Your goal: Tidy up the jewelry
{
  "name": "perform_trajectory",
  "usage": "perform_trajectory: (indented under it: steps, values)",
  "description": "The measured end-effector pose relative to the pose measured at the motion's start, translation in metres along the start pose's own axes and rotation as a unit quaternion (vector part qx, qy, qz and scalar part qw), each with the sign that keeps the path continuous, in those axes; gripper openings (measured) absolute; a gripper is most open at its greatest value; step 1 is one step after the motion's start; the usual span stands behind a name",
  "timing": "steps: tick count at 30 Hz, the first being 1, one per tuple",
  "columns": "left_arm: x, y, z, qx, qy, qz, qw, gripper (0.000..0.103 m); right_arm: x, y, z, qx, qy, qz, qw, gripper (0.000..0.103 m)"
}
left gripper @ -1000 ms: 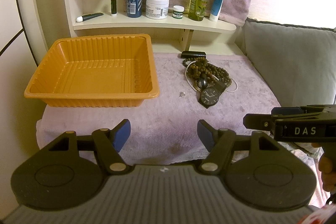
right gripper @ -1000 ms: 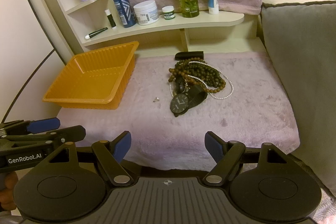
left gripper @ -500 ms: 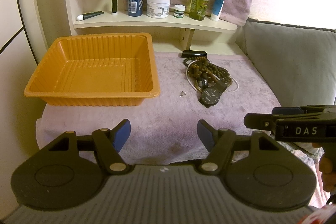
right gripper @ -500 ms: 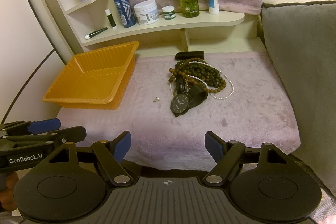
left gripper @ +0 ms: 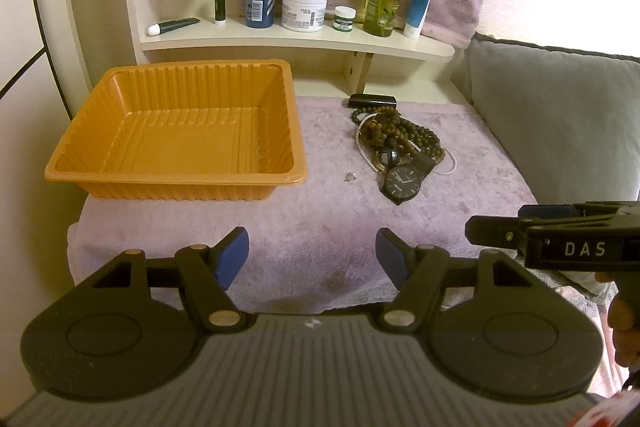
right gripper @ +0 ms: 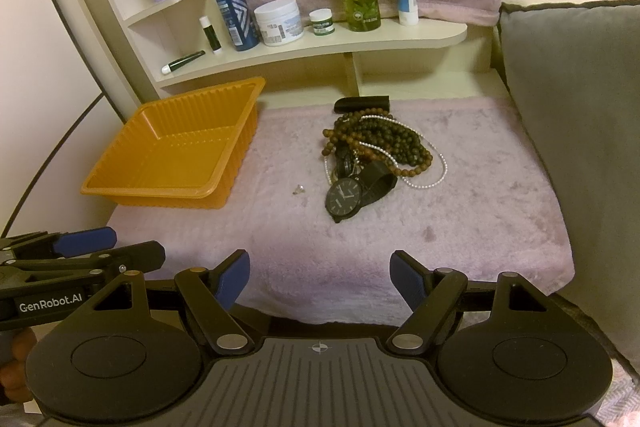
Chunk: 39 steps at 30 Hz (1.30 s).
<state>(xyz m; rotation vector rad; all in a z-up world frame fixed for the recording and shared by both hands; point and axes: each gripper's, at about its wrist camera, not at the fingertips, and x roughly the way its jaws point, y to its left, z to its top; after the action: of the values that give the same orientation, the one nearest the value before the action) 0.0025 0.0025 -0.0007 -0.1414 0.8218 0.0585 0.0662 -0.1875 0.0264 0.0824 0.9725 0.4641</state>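
A heap of jewelry lies on the mauve towel: brown bead strands (right gripper: 380, 141) (left gripper: 404, 137), a thin pearl chain (right gripper: 434, 173), and a black wristwatch (right gripper: 346, 201) (left gripper: 402, 183) at the front. A tiny stud (right gripper: 299, 189) (left gripper: 351, 177) lies alone to its left. The empty orange tray (left gripper: 288, 131) (right gripper: 120, 187) sits at the left. My left gripper (left gripper: 312, 259) and right gripper (right gripper: 319, 279) both hover open over the towel's near edge, well short of the jewelry, holding nothing.
A black case (right gripper: 362, 103) lies behind the beads. The shelf (right gripper: 420, 35) above holds bottles, jars and tubes. A grey cushion (right gripper: 576, 131) borders the right side. The other gripper shows at each view's side.
The left wrist view has shifted slightly, with the tray and shelf sitting a little differently in frame. The right gripper has hardly moved. Both stay open.
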Motion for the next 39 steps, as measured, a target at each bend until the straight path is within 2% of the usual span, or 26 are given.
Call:
perform_trajectory:
  steps: [9, 19, 30, 39]
  values:
    - [0.004, 0.012, 0.000, -0.020, 0.000, 0.000, 0.9998, 0.068, 0.008, -0.006, -0.001, 0.006, -0.011, 0.002, 1.000, 0.077]
    - [0.014, 0.065, -0.001, -0.088, -0.024, 0.046, 0.9948, 0.068, 0.023, -0.018, 0.006, 0.011, -0.031, 0.026, 0.999, 0.077]
    - [0.027, 0.149, -0.007, -0.194, -0.064, 0.112, 0.9725, 0.068, 0.058, -0.031, 0.021, 0.027, -0.041, 0.004, 0.999, 0.077]
    - [0.046, 0.185, -0.007, -0.243, -0.103, 0.142, 0.9542, 0.069, 0.081, -0.042, 0.032, 0.049, -0.044, -0.008, 0.998, 0.077]
